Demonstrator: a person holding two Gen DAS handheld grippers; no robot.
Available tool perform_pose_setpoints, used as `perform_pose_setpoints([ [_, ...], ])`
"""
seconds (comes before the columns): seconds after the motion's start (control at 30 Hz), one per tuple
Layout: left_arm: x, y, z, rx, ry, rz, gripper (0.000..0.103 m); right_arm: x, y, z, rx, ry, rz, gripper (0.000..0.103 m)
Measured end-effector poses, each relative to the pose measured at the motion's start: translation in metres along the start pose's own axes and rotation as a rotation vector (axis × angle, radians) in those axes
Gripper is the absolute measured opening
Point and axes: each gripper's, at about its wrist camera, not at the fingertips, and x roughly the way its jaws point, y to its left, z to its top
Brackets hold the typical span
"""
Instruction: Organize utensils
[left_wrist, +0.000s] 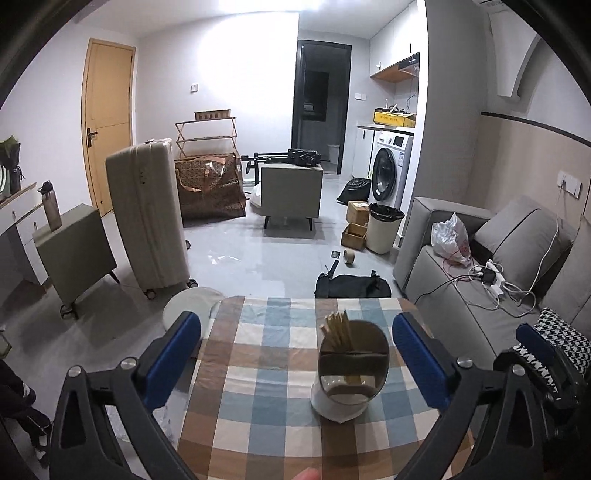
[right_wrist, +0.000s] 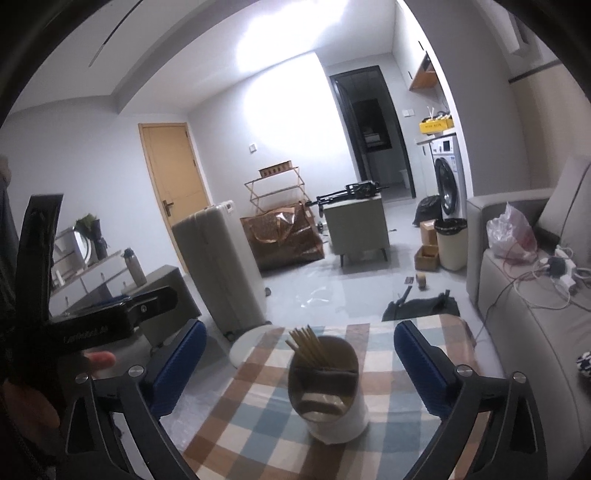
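Observation:
A white utensil holder (left_wrist: 351, 373) (right_wrist: 328, 402) with a dark, divided inside stands upright on the checked tablecloth (left_wrist: 258, 387) (right_wrist: 255, 410). Several wooden chopsticks (left_wrist: 336, 328) (right_wrist: 306, 343) lean in its far compartment; the near compartment looks empty. My left gripper (left_wrist: 297, 325) is open, its blue pads wide apart on either side of the holder and short of it, touching nothing. My right gripper (right_wrist: 300, 332) is open in the same way, with the holder ahead between its pads and nothing held. Part of the right gripper also shows at the right edge of the left wrist view.
A white round stool (left_wrist: 192, 302) stands at the table's far left corner. A grey sofa (left_wrist: 461, 295) with cables and a plastic bag runs along the right. On the floor beyond the table are a black bag (left_wrist: 351, 286) and a beige suitcase (left_wrist: 147, 214).

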Motion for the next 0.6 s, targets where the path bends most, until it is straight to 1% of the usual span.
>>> perform_pose_setpoints([
  [0.13, -0.005, -0.005, -0.016, 0.025, -0.017, 0.032, 0.101, -0.004, -0.001, -0.018, -0.014, -0.003, -0.018, 0.103],
  [0.23, -0.008, -0.005, -0.028, 0.022, -0.028, 0.046, 0.101, -0.005, -0.002, -0.032, -0.02, 0.01, -0.037, 0.103],
  [0.43, -0.002, -0.006, -0.05, 0.022, -0.018, 0.072, 0.101, -0.004, -0.01, -0.058, -0.033, 0.035, -0.06, 0.103],
  [0.6, 0.01, -0.001, -0.067, -0.001, 0.013, 0.096, 0.101, -0.002, -0.019, -0.067, -0.033, 0.039, -0.069, 0.103],
])
